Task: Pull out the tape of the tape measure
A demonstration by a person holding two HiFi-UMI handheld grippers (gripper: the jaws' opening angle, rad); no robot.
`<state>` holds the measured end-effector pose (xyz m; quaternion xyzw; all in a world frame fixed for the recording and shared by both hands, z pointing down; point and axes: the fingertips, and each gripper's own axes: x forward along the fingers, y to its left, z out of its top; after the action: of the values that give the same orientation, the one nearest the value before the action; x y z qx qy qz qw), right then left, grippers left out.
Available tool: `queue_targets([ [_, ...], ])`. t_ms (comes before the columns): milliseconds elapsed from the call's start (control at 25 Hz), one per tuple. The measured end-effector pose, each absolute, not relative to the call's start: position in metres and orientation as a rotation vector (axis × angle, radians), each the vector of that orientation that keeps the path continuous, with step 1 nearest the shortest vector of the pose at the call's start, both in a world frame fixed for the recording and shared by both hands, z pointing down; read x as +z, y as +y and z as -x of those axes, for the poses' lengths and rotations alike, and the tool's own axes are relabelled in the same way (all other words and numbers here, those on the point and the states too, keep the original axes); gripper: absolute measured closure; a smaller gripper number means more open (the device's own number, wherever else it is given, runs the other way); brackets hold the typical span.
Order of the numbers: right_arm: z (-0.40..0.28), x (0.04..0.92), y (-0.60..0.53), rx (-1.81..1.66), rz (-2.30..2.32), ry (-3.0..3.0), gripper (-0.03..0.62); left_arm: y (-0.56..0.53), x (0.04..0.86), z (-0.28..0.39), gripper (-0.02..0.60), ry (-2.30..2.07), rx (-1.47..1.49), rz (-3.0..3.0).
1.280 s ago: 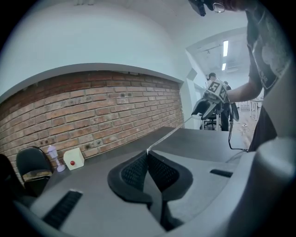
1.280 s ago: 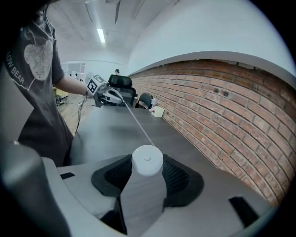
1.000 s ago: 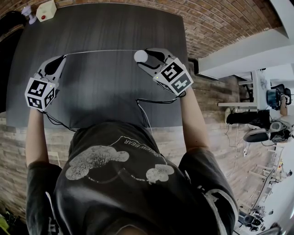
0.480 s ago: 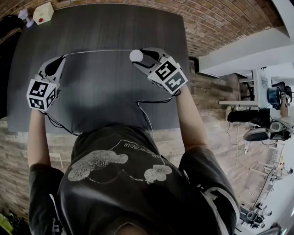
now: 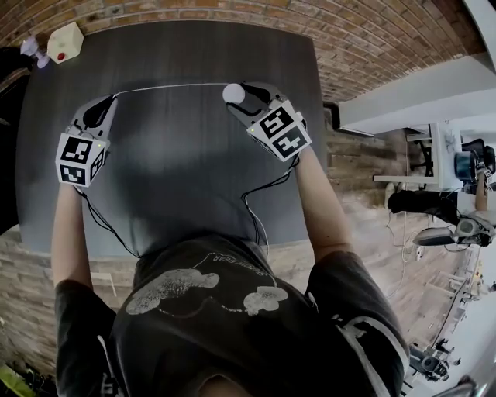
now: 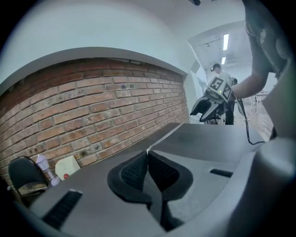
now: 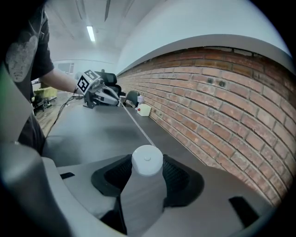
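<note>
The tape measure's round white case (image 5: 234, 94) sits between the jaws of my right gripper (image 5: 242, 98), which is shut on it; the right gripper view shows the case (image 7: 147, 160) pinched between both pads. A thin pale tape (image 5: 170, 87) stretches leftward from the case over the dark table (image 5: 178, 163) to my left gripper (image 5: 113, 99). That gripper is shut on the tape's end (image 6: 148, 151), its pads pressed together. In the right gripper view the tape (image 7: 136, 124) runs away toward the left gripper (image 7: 121, 102).
A cream box with a red button (image 5: 65, 42) and a small pale object (image 5: 34, 51) stand at the table's far left corner. A brick wall (image 5: 256, 12) runs along the far edge. Cables (image 5: 260, 209) trail from both grippers toward the person's body.
The left gripper has shifted slightly right and the right gripper slightly left and away, so the tape span is a bit shorter. Both grips are unchanged.
</note>
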<state>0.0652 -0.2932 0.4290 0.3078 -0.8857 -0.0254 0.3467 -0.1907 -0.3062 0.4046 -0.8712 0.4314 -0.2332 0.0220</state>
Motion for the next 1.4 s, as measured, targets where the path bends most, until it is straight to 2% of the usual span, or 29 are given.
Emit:
queue_targets([
  [760, -0.058, 0.543, -0.437, 0.119, -0.892, -2.220, 0.367, -0.470, 0.515, 0.192, 0.571, 1.403, -0.997, 2.552],
  [1000, -0.070, 0.581, -0.449, 0.156, -0.898, -2.154, 0.367, -0.482, 0.551, 0.182, 0.569, 1.301, -1.110, 2.619],
  [1400, -0.074, 0.591, -0.467, 0.197, -0.935, -2.202, 0.367, -0.484, 0.580, 0.180, 0.569, 1.244, -1.213, 2.641],
])
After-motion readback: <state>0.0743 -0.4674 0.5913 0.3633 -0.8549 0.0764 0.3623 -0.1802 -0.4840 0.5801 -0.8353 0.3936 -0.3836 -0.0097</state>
